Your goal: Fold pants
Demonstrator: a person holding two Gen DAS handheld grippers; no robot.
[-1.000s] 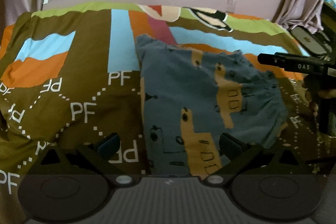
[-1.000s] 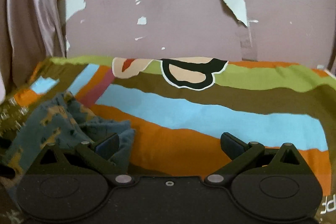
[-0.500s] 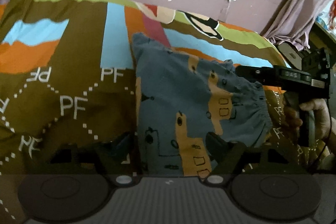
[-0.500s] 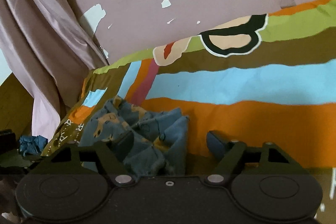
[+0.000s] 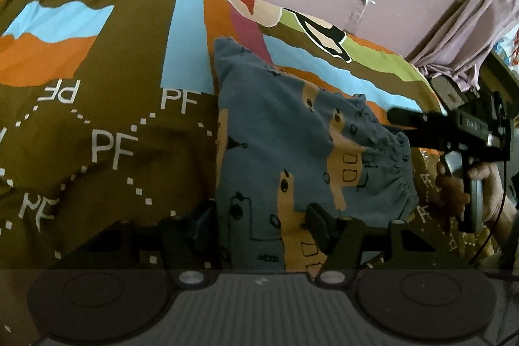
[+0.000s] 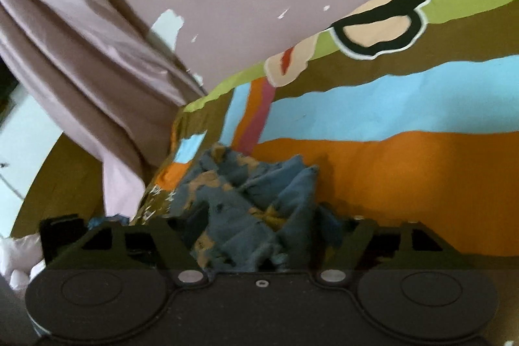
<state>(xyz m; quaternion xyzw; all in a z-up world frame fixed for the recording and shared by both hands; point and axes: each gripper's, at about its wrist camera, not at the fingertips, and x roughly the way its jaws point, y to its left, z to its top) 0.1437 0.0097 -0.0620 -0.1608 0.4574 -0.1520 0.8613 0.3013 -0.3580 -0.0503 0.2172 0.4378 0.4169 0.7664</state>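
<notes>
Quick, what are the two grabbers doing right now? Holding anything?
Left gripper: jaws open around the near edge of the pants, not closed.
Right gripper: jaws open with bunched pants between them.

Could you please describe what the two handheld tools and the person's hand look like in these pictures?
Both tools are black: a broad body with two round discs, silver pivot screws and angular linkages. The left tool has a ribbed centre panel; the right tool is smooth there. Seen side-on, it carries small white lettering. The bare hand shows no sleeve.
</notes>
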